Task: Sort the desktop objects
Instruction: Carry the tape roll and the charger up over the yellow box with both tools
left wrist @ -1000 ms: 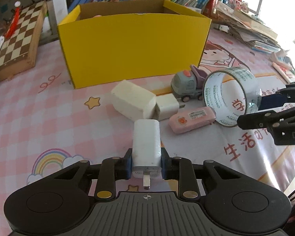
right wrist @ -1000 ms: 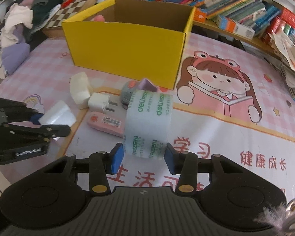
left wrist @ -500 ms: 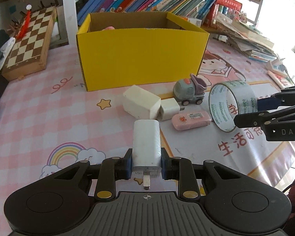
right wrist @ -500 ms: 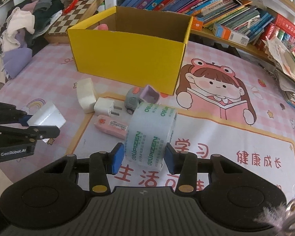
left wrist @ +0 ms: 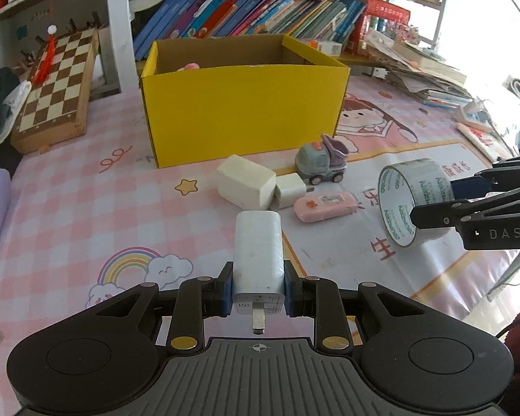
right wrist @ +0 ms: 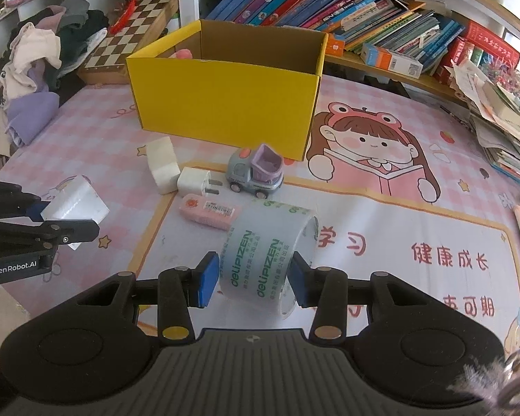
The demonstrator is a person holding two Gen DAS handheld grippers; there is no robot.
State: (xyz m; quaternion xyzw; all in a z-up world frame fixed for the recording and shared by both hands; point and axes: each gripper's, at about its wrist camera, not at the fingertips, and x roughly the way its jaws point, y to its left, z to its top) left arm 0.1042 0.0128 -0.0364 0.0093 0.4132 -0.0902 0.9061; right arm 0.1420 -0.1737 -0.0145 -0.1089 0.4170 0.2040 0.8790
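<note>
Two tongs, both loaded. Left tongs (left wrist: 258, 291) clamped on one white charger (left wrist: 258, 249), prong end toward the camera, body pointing ahead. Right tongs (right wrist: 254, 275) clamped across one clear tape roll (right wrist: 270, 253), pads on its two flat sides; the roll is held above the mat (right wrist: 381, 215).

Count on the mat ahead of the left tongs: one white block (left wrist: 244, 185), one small plug (left wrist: 289, 190) touching it, one pink eraser (left wrist: 324, 206) just beside the plug, one toy truck (left wrist: 320, 164) behind them. One yellow box (left wrist: 242, 111) beyond all of these, open top, something pink inside at its left corner. One chessboard (left wrist: 57, 85) far left of the box. Books in a row behind.

From the right tongs, the left tongs (right wrist: 45, 228) sit far left, charger (right wrist: 74, 204) showing between the fingers.

Versus one second ago: both loads have stayed gripped; box and loose pieces now lie further ahead and lower in both views, more of the shelf showing, so both tongs have pulled back and up.
</note>
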